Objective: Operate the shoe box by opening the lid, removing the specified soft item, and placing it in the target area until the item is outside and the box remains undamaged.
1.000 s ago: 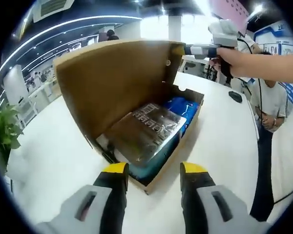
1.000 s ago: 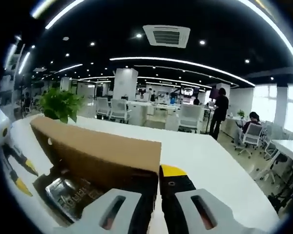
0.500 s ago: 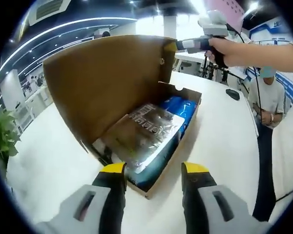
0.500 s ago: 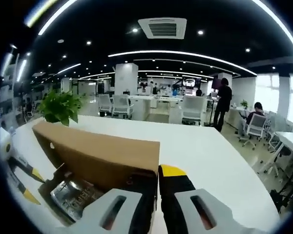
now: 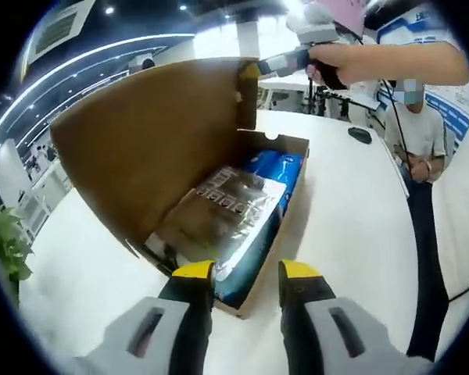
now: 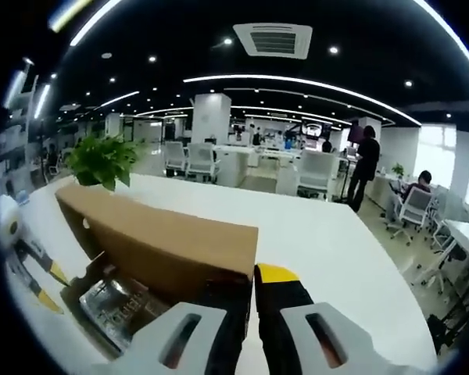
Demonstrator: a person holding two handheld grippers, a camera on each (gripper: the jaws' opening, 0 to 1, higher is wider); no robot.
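Observation:
A brown cardboard shoe box (image 5: 293, 168) lies on a white table, its lid (image 5: 148, 144) raised steeply. Inside lie a silvery printed soft pouch (image 5: 219, 215) and a blue packet (image 5: 277, 168) behind it. My left gripper (image 5: 246, 273) stands open just short of the box's near corner, nothing between its fingers. My right gripper (image 5: 254, 69), held by a hand, is shut on the lid's far edge. In the right gripper view that gripper (image 6: 252, 277) pinches the lid (image 6: 164, 246), with the silvery pouch (image 6: 117, 305) below at left and the left gripper's yellow tips (image 6: 51, 273) at the far left.
The white table (image 5: 352, 226) stretches wide to the right of the box. A dark computer mouse (image 5: 359, 134) lies at its far side. A person (image 5: 418, 133) stands beyond the table's right edge. A green plant (image 6: 102, 160) stands at the table's far end.
The lid has swung further open, held by the right gripper. My left gripper has drawn slightly closer to the box's near corner, its jaws a little narrower.

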